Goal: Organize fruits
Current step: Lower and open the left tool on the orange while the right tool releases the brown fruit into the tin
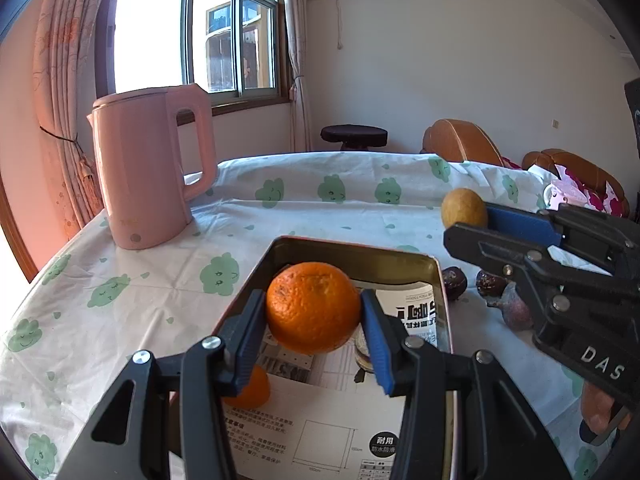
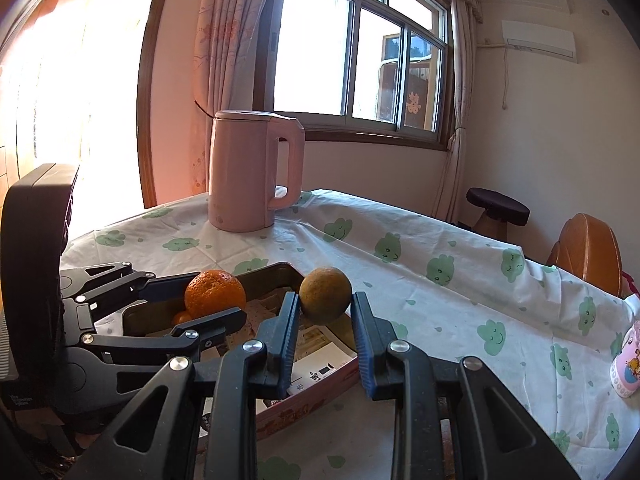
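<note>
The left gripper was clenched on an orange, its blue pads pressing the fruit on both sides, and held it above the open tin, clear of the tin floor. The right gripper was likewise clenched, on a yellow-green fruit held between its pads just off the tin's far right corner; in the left wrist view that fruit appeared at the tip of the right gripper, over the tablecloth beyond the tin. The tin lay at the near edge of the tabletop, lined with printed paper. A second orange rested inside the tin on the paper, near its left wall and partly hidden behind the left gripper's finger. Two dark wrinkled fruits lay on the cloth just beside the tin's right wall, with a third purplish fruit near them, partly covered by the right gripper's body. A pink kettle stood upright toward the far left edge of the tabletop, well apart from the tin, handle turned to the right. A small pink item lay at the right edge of the tabletop; its nature could not be determined.
</note>
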Available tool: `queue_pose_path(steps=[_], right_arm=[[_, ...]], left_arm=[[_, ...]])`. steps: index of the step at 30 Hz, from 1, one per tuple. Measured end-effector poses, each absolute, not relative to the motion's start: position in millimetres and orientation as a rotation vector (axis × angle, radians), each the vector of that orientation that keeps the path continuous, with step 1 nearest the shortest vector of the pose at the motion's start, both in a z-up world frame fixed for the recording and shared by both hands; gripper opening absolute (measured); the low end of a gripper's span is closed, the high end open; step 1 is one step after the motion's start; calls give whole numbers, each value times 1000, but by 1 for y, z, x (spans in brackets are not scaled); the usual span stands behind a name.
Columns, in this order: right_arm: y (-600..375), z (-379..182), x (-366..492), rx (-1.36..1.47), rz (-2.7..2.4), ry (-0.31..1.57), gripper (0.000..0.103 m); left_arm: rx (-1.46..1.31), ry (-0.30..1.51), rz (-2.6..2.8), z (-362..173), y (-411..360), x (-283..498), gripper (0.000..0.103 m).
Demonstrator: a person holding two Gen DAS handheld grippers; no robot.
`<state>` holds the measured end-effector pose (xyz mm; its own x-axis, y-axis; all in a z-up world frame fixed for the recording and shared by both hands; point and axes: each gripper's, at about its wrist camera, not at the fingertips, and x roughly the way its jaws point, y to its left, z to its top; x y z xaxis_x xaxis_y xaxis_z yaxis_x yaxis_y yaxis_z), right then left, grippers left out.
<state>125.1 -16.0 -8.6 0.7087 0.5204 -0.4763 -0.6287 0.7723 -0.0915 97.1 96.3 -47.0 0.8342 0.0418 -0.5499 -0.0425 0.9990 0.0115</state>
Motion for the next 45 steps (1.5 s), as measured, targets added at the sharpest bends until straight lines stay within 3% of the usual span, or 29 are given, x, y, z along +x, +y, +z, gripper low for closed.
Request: queue_pose_path(steps=[16, 45], right_arm=[[-1, -41, 152, -217, 638, 584, 28], [4, -55, 161, -228, 603, 631, 28]], left_arm=[[-31, 676, 37, -65, 106, 116, 49], [30, 716, 63, -68, 103, 123, 49]])
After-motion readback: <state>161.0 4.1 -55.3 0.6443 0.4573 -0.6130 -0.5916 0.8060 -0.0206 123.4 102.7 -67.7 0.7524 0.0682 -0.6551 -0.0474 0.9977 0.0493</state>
